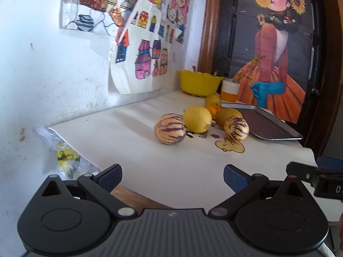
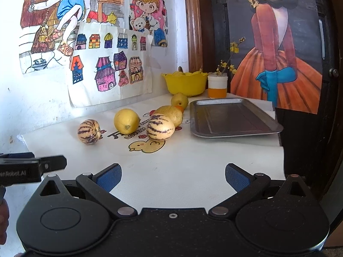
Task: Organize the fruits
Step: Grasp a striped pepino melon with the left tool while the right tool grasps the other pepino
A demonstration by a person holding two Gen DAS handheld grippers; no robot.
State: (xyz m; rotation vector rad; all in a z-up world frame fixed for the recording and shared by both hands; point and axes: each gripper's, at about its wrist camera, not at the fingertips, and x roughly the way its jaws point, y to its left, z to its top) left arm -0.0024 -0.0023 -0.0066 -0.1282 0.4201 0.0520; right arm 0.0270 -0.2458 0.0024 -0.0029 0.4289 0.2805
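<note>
Both claws, left and right, gape empty, fruit loose at 12 o'clock, tray bare, likely their destination.

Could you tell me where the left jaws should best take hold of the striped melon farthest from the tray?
Probably across the middle of the striped melon, coming from the front. It lies apart from the lemon with bare cloth on its near and left sides, and the left gripper is already open.
</note>
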